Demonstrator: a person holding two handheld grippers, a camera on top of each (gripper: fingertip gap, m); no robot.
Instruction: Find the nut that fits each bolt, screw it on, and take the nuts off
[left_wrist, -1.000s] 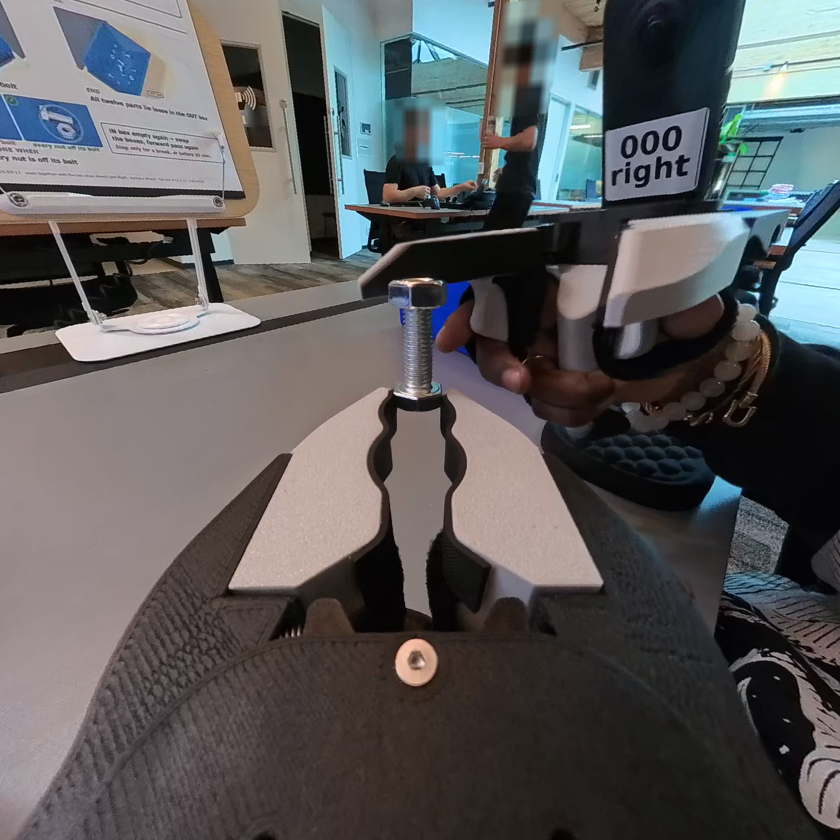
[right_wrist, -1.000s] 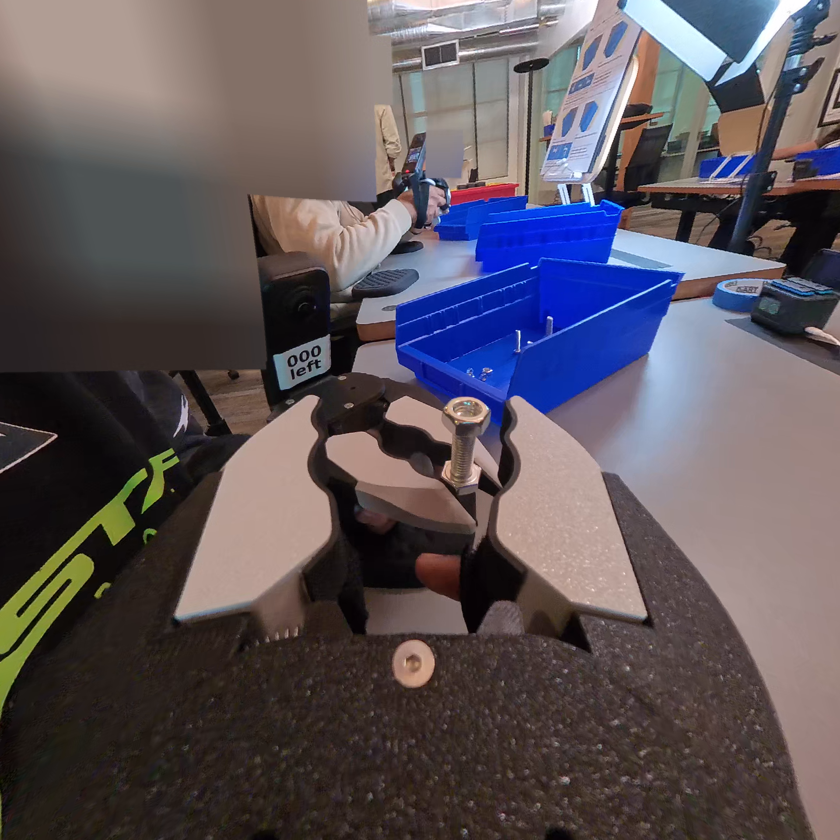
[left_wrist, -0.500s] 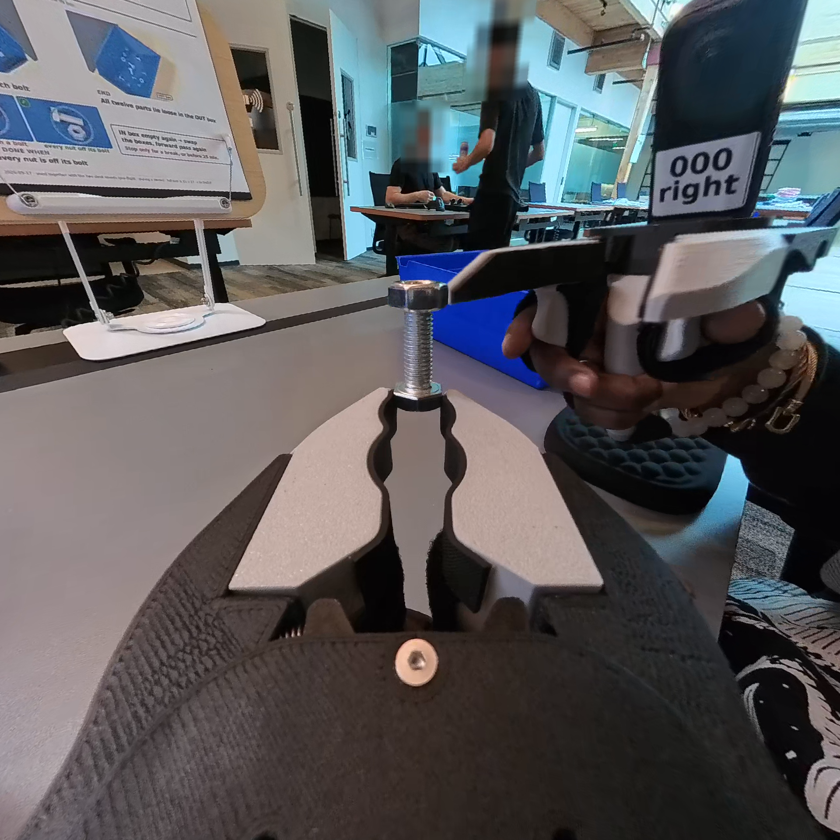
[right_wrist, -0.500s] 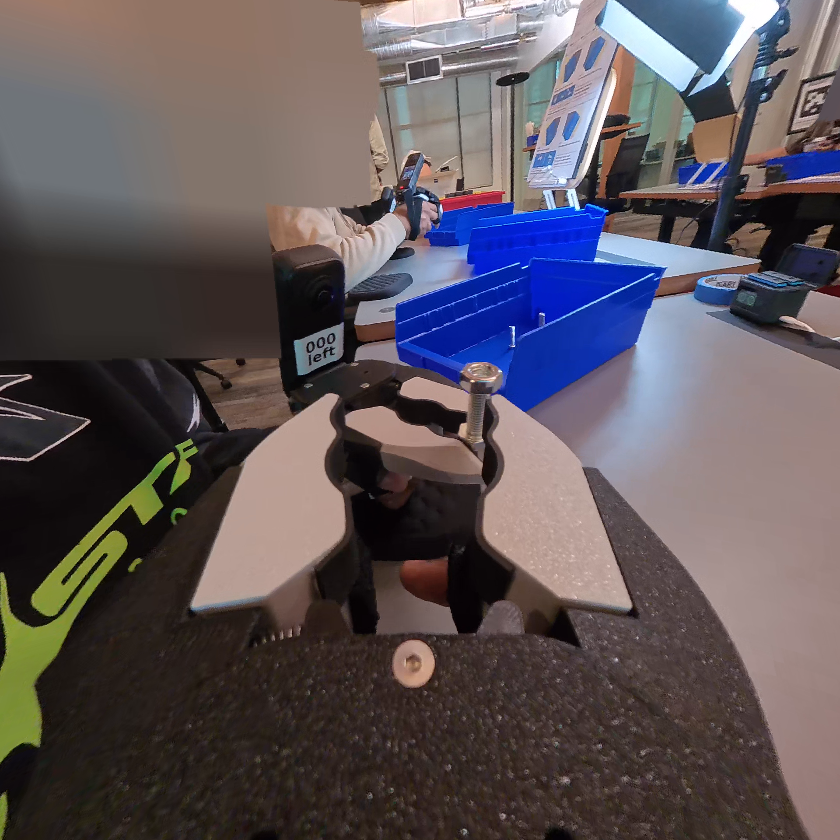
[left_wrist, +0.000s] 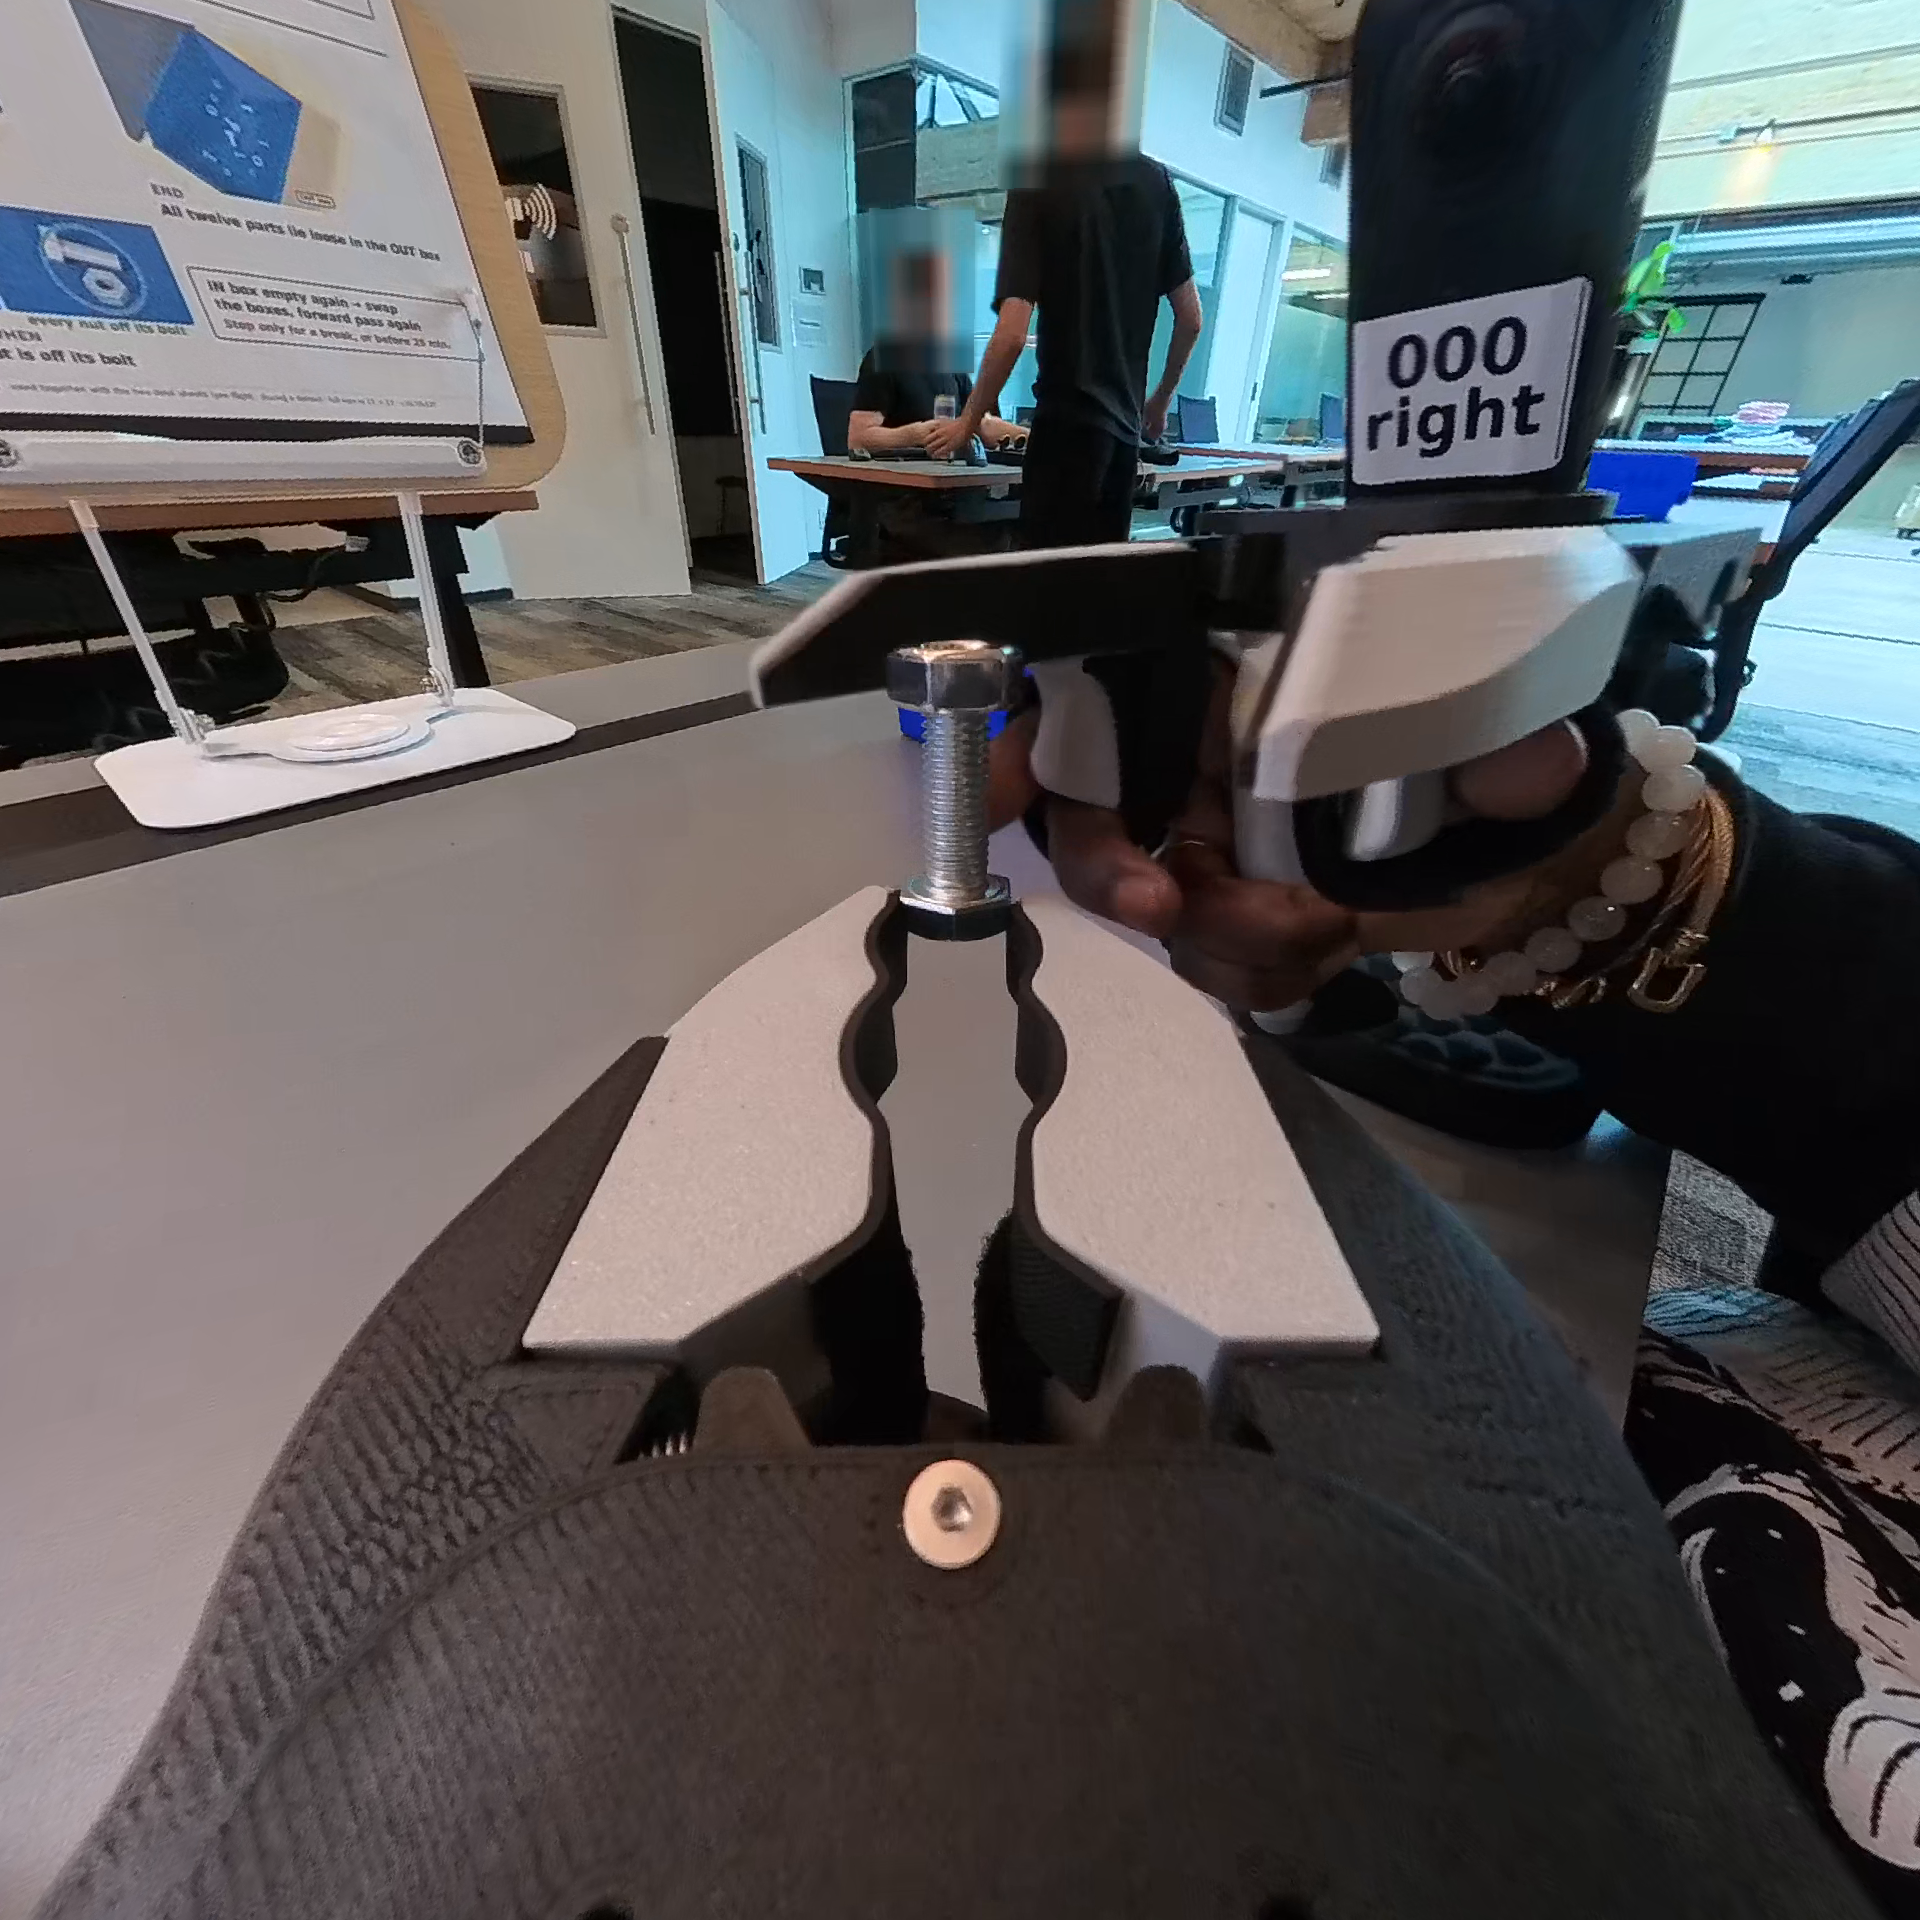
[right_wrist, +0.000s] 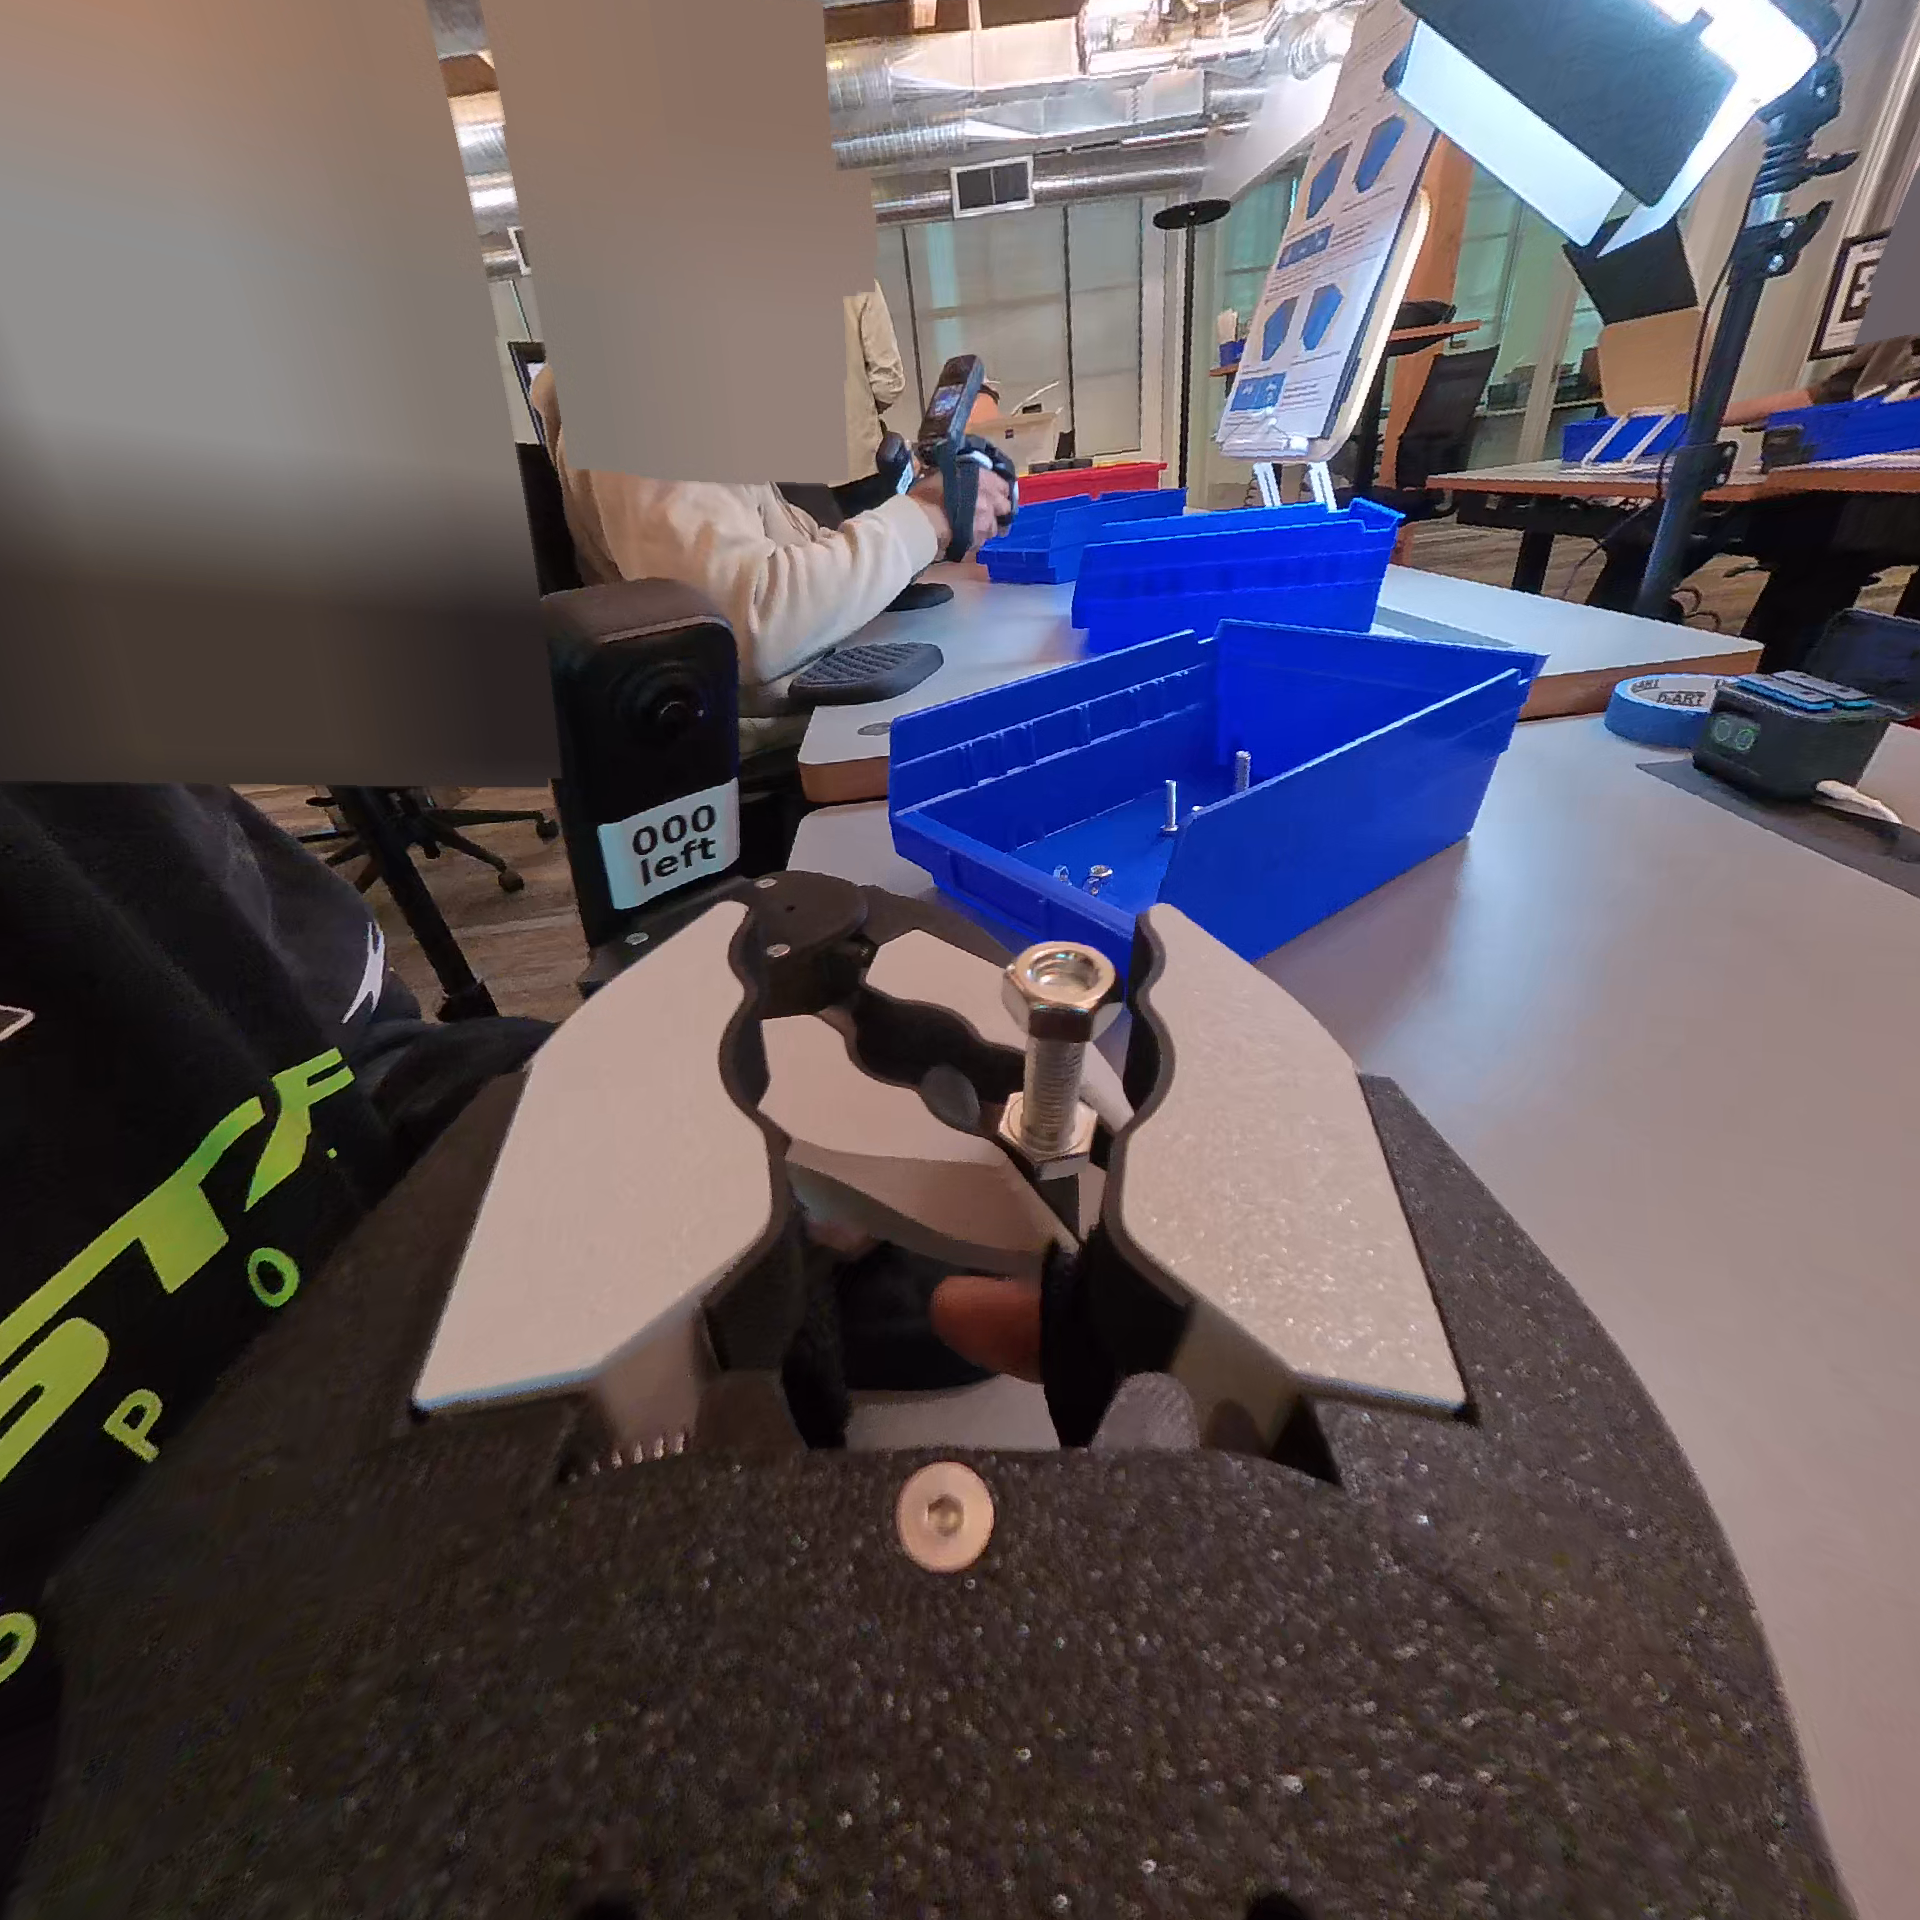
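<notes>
White labels (left_wrist: 1455, 395) on both claws

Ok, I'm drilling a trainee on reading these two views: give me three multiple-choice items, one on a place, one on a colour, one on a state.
1. Where is the silver hex nut?
A. On the top end of the upright threaded steel bolt
B. Lying flat on the table
C. Inside the bin

2. What colour is the open plastic bin on the grey table?
A. Red
B. Blue
C. Green

3. How do the right gripper jaws stand?
A. Shut tight on the nut
B. Open, one on either side of the nut
C. Shut on the bin's wall

Answers:
1. A: the nut sits atop the bolt, whose lower end the left gripper clamps.
2. B: its walls are bright blue.
3. B: a wide gap shows between one jaw and the nut.
</notes>
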